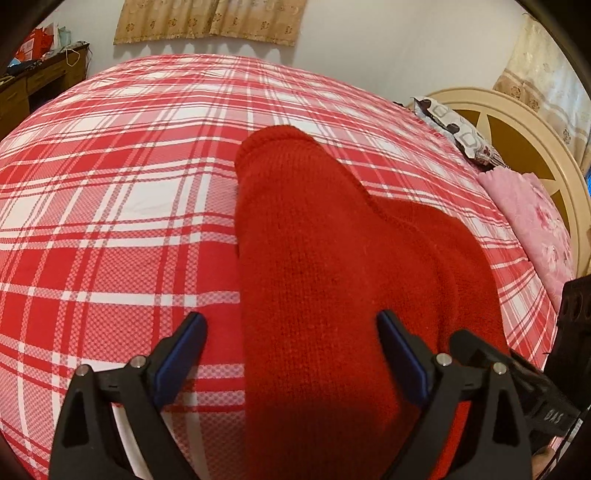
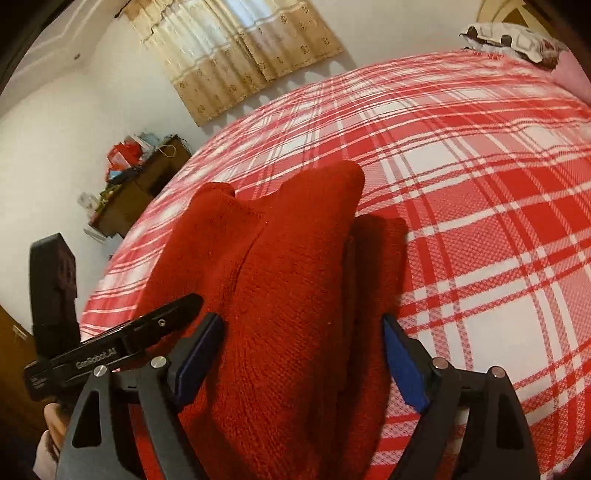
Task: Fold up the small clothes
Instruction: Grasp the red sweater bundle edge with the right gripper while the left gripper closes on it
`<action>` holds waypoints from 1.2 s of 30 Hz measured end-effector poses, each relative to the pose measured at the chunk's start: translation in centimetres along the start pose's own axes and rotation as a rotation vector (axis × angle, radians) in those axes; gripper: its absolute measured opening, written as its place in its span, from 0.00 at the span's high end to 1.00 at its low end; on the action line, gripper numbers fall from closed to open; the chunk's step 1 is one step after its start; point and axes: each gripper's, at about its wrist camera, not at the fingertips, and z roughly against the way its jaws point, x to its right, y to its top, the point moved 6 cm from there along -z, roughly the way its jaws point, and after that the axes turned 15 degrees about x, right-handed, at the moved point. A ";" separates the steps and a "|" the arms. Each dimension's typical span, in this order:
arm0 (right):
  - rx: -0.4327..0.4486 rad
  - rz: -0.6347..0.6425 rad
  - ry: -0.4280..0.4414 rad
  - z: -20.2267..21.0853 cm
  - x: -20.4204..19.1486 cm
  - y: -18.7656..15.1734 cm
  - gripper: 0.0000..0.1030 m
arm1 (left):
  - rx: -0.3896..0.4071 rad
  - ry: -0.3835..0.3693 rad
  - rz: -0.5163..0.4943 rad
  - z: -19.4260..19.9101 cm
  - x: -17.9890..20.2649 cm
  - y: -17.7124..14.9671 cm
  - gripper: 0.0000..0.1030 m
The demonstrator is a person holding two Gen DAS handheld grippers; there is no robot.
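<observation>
A red knitted garment (image 1: 314,251) lies folded lengthwise on the red-and-white plaid bed (image 1: 122,206), a narrow end pointing away from me. My left gripper (image 1: 290,319) hovers open over its near part: the left pad stands over bare sheet, the right pad over the knit. In the right wrist view the garment (image 2: 280,295) bulges in thick folds. My right gripper (image 2: 301,322) is open astride it, pads beside the folds and not pressing. Both grippers sit close side by side; a black finger (image 2: 166,321) of the left one shows at the left.
Patterned and pink pillows (image 1: 532,214) rest against a cream headboard (image 1: 517,122) at the right. A brown desk (image 2: 147,184) with clutter stands past the bed's far corner. Beige curtains (image 1: 210,18) hang on the white wall. Bare sheet (image 2: 480,184) spreads around the garment.
</observation>
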 end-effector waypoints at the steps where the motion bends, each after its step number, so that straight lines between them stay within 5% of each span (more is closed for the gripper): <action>1: -0.001 -0.009 0.009 0.0 0.0 -0.1 0.31 | 0.000 0.000 0.000 0.0 0.0 0.0 0.07; 5: -0.005 -0.045 0.047 0.1 0.4 -0.3 0.43 | -0.001 0.002 -0.003 0.0 0.0 0.0 0.07; 15: -0.016 -0.065 0.065 0.0 0.3 -0.5 0.37 | -0.008 0.001 0.002 0.0 0.1 0.0 0.07; 18: -0.009 -0.045 0.051 0.3 0.1 -0.4 0.47 | -0.009 0.000 0.005 0.0 0.1 0.0 0.07; 21: -0.004 -0.043 0.041 1.1 -0.2 -0.4 0.56 | -0.007 -0.026 -0.005 0.4 0.6 0.0 0.23; 22: -0.001 -0.050 0.044 1.5 -0.3 -0.4 0.58 | -0.010 -0.061 -0.017 0.7 1.2 -0.1 0.40; 24: 0.008 -0.063 0.052 2.5 -0.5 -0.4 0.59 | -0.008 -0.043 -0.066 1.3 1.9 0.0 0.42; 27: 0.015 -0.071 0.040 3.0 -0.1 -0.9 0.59 | -0.018 -0.030 -0.088 1.4 2.1 0.0 0.35; 29: 0.007 -0.131 0.049 2.5 0.8 -1.2 0.52 | -0.042 -0.009 -0.036 0.8 1.4 -0.1 0.13; 32: 0.006 -0.239 0.094 2.2 2.3 -1.3 0.48 | -0.068 -0.034 0.054 0.3 0.3 -0.4 0.10; 36: 0.033 -0.211 0.084 2.5 1.9 -1.6 0.46 | -0.045 -0.028 0.006 0.3 1.1 -0.6 0.11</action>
